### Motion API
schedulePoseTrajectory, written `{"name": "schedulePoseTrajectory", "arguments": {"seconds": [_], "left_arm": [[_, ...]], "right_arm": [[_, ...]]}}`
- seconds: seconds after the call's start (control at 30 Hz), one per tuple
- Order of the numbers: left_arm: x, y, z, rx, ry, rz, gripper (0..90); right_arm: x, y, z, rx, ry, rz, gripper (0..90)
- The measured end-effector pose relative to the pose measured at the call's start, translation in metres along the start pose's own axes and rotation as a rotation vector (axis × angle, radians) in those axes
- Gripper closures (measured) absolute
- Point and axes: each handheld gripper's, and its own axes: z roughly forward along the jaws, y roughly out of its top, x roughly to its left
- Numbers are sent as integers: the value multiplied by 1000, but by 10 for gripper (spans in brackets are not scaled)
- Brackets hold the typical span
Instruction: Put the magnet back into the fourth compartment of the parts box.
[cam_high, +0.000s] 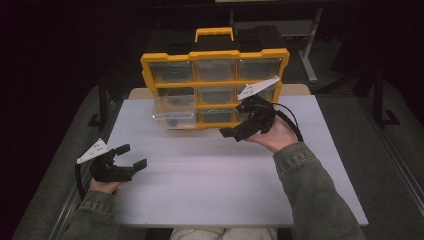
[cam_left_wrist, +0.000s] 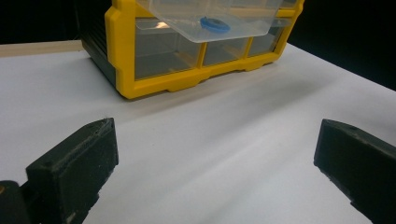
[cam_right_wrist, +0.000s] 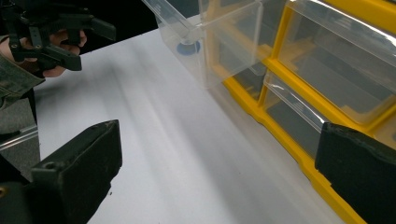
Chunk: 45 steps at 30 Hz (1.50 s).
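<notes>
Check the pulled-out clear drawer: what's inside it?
The clear drawer holds one small blue round piece on its floor. Its rear part sits inside the yellow organizer, so anything there is covered.

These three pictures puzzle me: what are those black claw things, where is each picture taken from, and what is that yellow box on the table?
A person sits at a white table and holds a hand-operated tool with two black jaws in each hand. The high view looks down from above: the left gripper is at the left, the right gripper is near the box. The other two pictures come from small cameras riding on each gripper, so its own black jaws rise from the bottom edge. The yellow box is a parts organizer with clear drawers. One clear drawer is pulled out, with a small blue part inside. Both grippers are open and hold nothing.
</notes>
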Motion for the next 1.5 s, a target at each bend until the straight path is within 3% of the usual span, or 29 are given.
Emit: {"name": "schedulePoseTrajectory", "arguments": {"seconds": [0.43, 0.77, 1.5], "left_arm": [[0, 0, 0, 3, 0, 3, 0], [0, 0, 1, 4, -1, 2, 0], [0, 1, 2, 7, 0, 1, 0]], "right_arm": [[-8, -23, -10, -12, -15, 32, 0], [-18, -53, -20, -28, -42, 75, 0], [-24, -103, -33, -62, -74, 130, 0]]}}
